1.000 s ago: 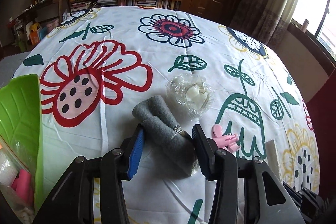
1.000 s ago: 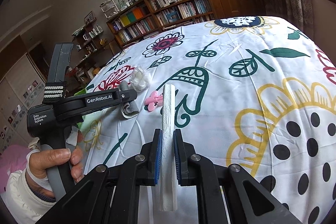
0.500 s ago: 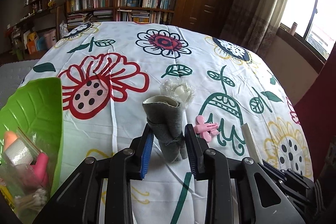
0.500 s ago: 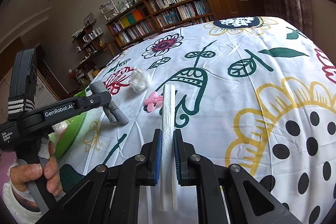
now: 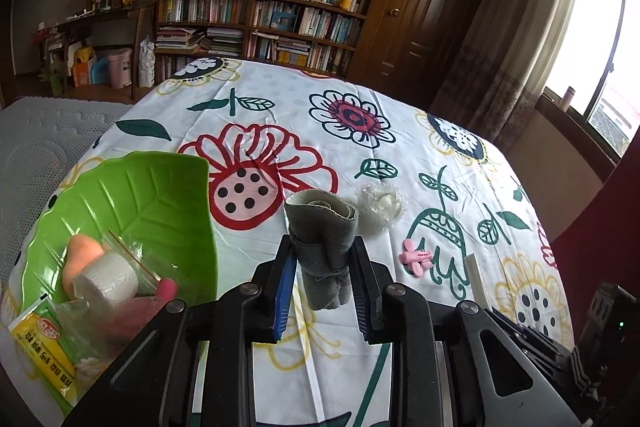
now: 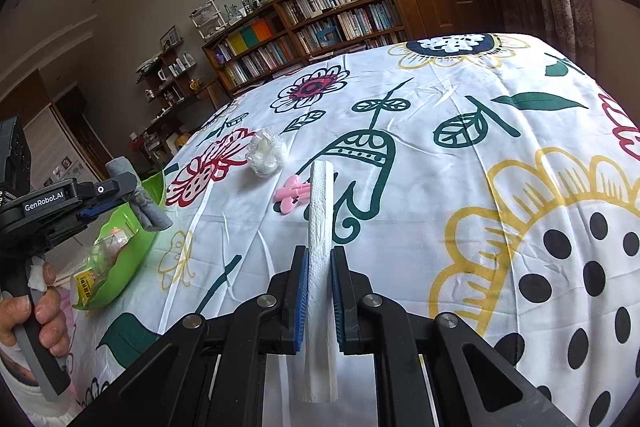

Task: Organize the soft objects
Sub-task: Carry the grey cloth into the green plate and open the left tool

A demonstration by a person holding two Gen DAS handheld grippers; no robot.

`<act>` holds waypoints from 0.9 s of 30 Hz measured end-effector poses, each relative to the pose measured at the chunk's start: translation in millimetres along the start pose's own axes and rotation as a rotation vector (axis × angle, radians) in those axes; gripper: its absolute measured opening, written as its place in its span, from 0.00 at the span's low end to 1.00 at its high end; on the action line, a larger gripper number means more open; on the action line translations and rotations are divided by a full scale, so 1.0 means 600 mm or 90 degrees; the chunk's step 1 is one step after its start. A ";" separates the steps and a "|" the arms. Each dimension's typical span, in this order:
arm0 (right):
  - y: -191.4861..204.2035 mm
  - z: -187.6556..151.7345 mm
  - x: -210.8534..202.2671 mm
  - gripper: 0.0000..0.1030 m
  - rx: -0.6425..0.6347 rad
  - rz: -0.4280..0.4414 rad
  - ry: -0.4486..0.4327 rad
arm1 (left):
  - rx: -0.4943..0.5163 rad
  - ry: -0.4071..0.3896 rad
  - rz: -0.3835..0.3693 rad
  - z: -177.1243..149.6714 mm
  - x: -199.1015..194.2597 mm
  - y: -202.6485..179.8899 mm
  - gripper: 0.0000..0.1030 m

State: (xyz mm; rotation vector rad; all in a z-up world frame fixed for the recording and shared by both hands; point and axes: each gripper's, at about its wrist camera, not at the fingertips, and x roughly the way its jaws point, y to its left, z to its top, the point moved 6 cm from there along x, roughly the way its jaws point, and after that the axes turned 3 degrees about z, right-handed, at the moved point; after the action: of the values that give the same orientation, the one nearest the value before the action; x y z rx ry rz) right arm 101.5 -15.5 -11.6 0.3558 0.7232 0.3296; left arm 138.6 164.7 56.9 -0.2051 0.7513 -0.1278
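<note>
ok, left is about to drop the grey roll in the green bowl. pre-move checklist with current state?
1. Left gripper clamped on grey felt roll: ok.
2. Roll lifted off the tablecloth: ok, seen in the right wrist view.
3. Roll over the green leaf bowl: not ok, beside the rim.
4. Bowl has room: cannot tell, bagged items fill the near part.
5. Right gripper holds folded paper towel, away from the bowl: ok.

My left tongs (image 5: pixel 323 279) are clamped upright on a grey felt roll (image 5: pixel 323 247) held clear of the surface, my hand (image 6: pixel 38 311) gripping their handle, while my right tongs (image 6: pixel 319 291) pinch a folded white paper towel (image 6: pixel 320 247).
</note>
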 end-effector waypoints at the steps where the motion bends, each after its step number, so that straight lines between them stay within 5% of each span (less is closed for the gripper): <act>1: 0.000 0.000 0.000 0.11 0.000 0.000 0.000 | -0.007 -0.003 0.001 0.002 -0.006 0.008 0.26; 16: -0.002 0.001 -0.002 0.11 0.001 -0.005 0.001 | -0.114 -0.012 0.080 0.011 -0.031 0.154 0.29; 18: -0.003 0.001 -0.001 0.11 0.001 -0.007 0.002 | -0.132 -0.012 0.087 0.008 -0.033 0.170 0.34; 22: -0.004 0.002 0.000 0.11 0.001 -0.010 0.002 | -0.168 -0.027 0.101 0.002 -0.041 0.192 0.65; 27: -0.005 0.003 0.000 0.11 0.001 -0.015 -0.001 | -0.174 -0.033 0.104 -0.003 -0.047 0.202 0.68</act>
State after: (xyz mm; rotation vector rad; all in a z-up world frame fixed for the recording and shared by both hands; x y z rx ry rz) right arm 103.0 -18.2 -11.7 0.3493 0.7263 0.3072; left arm 122.1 287.4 46.5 -0.4040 0.7289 0.1356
